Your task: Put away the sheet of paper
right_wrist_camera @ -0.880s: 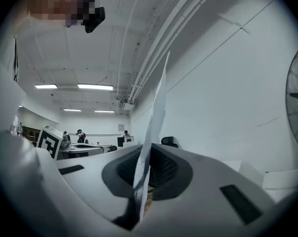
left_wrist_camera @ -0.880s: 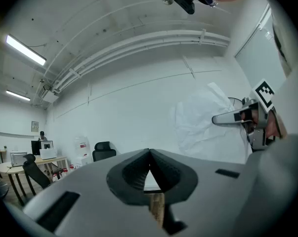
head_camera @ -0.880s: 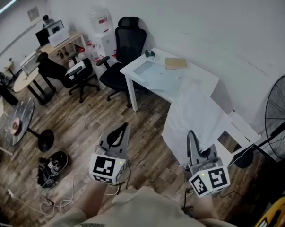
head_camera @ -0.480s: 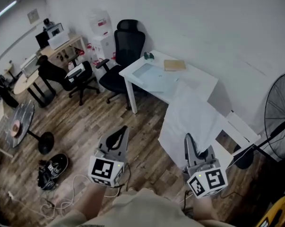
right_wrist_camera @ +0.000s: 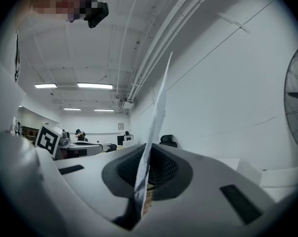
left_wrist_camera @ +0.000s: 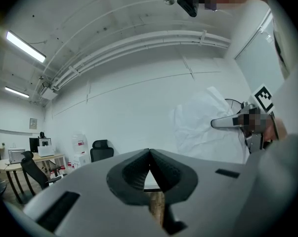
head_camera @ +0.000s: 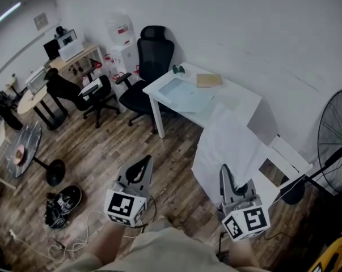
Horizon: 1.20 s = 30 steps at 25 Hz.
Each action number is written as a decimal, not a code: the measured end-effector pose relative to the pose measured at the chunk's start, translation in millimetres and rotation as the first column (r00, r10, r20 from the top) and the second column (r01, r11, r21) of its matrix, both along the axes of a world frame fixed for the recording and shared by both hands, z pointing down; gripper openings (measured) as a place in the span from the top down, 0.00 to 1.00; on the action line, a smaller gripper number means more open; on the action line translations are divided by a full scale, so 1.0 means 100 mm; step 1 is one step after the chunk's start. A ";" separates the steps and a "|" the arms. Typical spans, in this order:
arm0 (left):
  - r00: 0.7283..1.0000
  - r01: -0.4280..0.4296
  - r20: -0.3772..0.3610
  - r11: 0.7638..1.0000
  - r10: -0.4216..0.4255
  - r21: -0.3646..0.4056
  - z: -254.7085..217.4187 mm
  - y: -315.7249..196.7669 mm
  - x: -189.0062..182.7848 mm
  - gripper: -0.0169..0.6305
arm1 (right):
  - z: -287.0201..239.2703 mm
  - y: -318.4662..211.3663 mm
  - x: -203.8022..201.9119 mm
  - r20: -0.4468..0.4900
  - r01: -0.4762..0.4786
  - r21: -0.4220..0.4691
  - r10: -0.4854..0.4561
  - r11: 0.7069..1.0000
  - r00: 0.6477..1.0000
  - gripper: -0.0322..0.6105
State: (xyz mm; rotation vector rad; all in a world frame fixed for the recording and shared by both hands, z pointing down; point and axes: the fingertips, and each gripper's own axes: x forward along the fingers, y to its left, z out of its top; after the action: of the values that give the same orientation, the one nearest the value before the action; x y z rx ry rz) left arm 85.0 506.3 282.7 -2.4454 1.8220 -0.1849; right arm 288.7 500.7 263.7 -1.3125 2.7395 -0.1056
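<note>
A large white sheet of paper (head_camera: 227, 146) stands upright in the air between me and the white desk (head_camera: 239, 98). My right gripper (head_camera: 223, 171) is shut on the paper's lower edge; in the right gripper view the sheet (right_wrist_camera: 156, 107) rises edge-on from between the closed jaws of that gripper (right_wrist_camera: 144, 189). My left gripper (head_camera: 147, 162) hangs at the left over the wooden floor, shut with nothing in it; its jaws meet in the left gripper view (left_wrist_camera: 149, 154). That view also shows the crumpled paper (left_wrist_camera: 203, 127) and the right gripper (left_wrist_camera: 233, 123) off to the right.
On the desk lie a brown envelope (head_camera: 209, 80), a pale blue sheet (head_camera: 182, 89) and a small dark object (head_camera: 178, 69). A black office chair (head_camera: 151, 61) stands left of it, a standing fan (head_camera: 338, 137) at right. Shoes (head_camera: 63, 202) and cables lie on the floor at left.
Both grippers have drifted slightly toward me and lower in the head view. The paper went with the right gripper and stays upright in its jaws.
</note>
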 end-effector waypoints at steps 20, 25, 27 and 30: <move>1.000 -0.019 0.020 0.999 0.020 -0.029 0.12 -0.49 -0.25 0.94 | 0.14 -0.53 -0.15 -0.031 -0.025 -0.033 0.023 0.999 0.999 0.91; 1.000 -0.009 0.011 0.999 0.010 -0.038 0.15 -0.72 -0.43 0.94 | 0.20 -0.79 -0.30 -0.063 -0.025 -0.035 0.023 0.999 0.998 0.91; 1.000 -0.007 0.006 0.999 0.007 -0.049 0.19 -0.84 -0.53 0.94 | 0.22 -0.93 -0.37 -0.070 -0.030 -0.040 0.027 0.999 0.997 0.91; 1.000 -0.007 -0.003 0.998 0.007 -0.058 0.22 -1.05 -0.68 0.94 | 0.23 -1.15 -0.54 -0.086 -0.032 -0.047 0.028 0.998 0.996 0.91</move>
State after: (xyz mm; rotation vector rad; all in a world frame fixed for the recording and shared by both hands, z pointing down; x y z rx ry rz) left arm 16.6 400.9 304.4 -2.4911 1.8345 -0.2379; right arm 234.8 386.0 287.1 -1.4014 2.8037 -0.1174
